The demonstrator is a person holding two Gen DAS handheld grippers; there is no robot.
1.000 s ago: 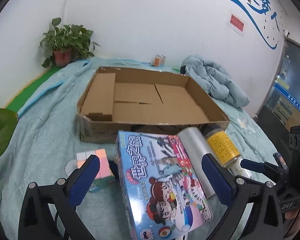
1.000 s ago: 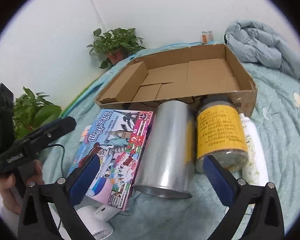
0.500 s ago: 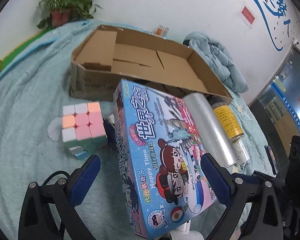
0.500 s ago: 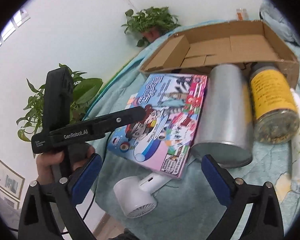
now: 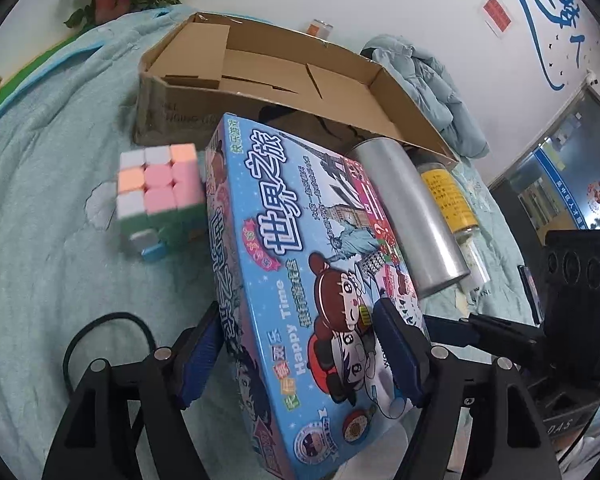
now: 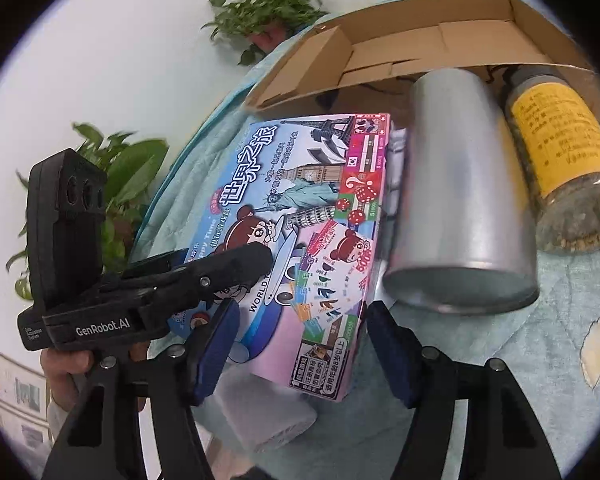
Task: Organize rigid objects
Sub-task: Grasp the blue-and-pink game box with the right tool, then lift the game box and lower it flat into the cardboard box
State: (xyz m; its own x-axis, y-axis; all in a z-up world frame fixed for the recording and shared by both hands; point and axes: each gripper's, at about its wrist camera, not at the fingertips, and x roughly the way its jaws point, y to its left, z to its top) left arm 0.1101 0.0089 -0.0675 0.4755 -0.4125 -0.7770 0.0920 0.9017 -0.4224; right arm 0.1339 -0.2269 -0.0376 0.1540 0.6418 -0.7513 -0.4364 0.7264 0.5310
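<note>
**A:** Teal quilted bedding [image 5: 40, 184] is carrying everything; where is the blue illustrated board-game box [image 5: 300, 272] lying?

**B:** Straight ahead of the left gripper [image 5: 300, 354], its long axis running away toward the open brown cardboard carton [image 5: 260, 76]. Both blue pads are pinching its near end.

**A:** And the right gripper [image 6: 296, 354]?

**B:** Hanging spread around the box's near right corner, apparently gripping nothing. The silver metal cylinder [image 5: 412, 216] is crowding the right edge; the pastel puzzle cube [image 5: 156, 196] is sitting left.

Between the left tongs' blue rubbery pads sits a glossy printed blue cardboard game box [image 5: 300, 280]. Beyond it lies a matt brown corrugated cardboard tray [image 5: 284, 80]; to its right a brushed silver metal cylinder [image 5: 412, 216]; underneath, soft teal cloth [image 5: 40, 200].
</note>
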